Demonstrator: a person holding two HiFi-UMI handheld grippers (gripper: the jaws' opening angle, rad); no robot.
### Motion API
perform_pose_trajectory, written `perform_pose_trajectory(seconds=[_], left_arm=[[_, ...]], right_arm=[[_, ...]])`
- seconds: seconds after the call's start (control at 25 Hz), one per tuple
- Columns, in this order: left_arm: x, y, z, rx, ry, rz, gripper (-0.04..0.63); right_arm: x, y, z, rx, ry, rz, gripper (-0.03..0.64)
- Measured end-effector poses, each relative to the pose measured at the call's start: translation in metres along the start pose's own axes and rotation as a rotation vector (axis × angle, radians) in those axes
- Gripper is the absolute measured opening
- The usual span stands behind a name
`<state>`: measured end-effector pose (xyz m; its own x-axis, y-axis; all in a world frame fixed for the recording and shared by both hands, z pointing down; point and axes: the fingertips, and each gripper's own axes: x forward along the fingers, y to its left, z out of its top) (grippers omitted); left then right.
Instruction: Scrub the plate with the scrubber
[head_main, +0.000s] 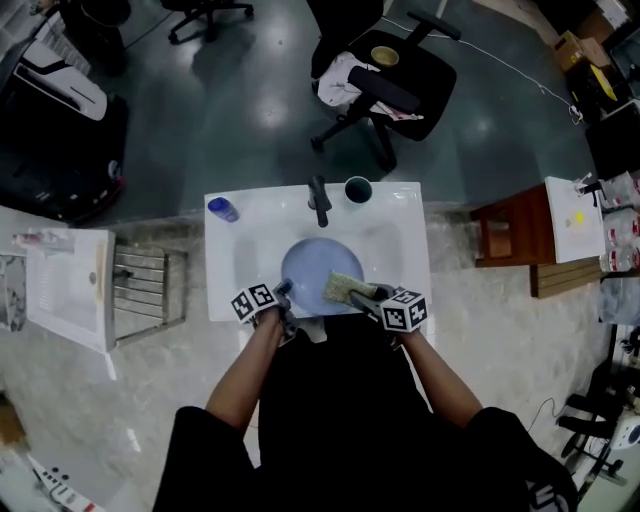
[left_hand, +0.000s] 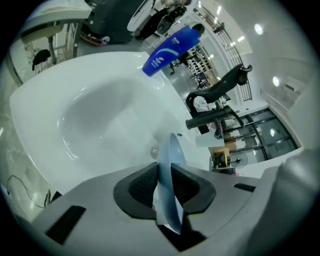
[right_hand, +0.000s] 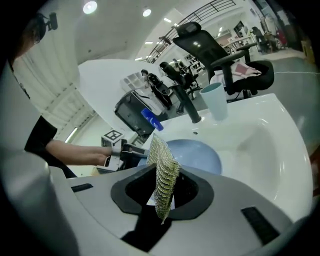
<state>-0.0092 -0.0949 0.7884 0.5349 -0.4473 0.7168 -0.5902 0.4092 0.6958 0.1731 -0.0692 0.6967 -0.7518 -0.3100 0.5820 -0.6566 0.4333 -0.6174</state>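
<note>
Step in hand: bringing scrubber to plate, with both items gripped. Left hand-held gripper is closed on the near rim of the blue plate, which sits in the white sink basin. Right hand-held gripper is clamped on the yellow-green mesh scrubber, positioned over the plate's right edge; contact cannot be confirmed. Next move probably calls for pressing the scrubber against the plate face and stroking, with the left grip braced.

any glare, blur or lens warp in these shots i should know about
Head view: sharp, edges bent a little, soft sheen on the floor, even light on the sink. Left gripper view: strong fisheye, dark corners, plate seen edge-on and crisp. Right gripper view: same fisheye, ceiling lights blown out, scrubber in focus.
</note>
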Motion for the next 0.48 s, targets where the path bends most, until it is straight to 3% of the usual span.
perform_pose_trajectory(seconds=[0.28,0.48], left_arm=[[0.042,0.012,0.005,-0.04,-0.008,0.123,0.066],[0.06,0.013,0.001,-0.051,-0.024,0.183,0.077]], right_arm=[[-0.005,-0.014,0.001,-0.095,0.038,0.075,0.069],[-0.013,-0.025,-0.015,-0.1,0.118,0.104,0.069]])
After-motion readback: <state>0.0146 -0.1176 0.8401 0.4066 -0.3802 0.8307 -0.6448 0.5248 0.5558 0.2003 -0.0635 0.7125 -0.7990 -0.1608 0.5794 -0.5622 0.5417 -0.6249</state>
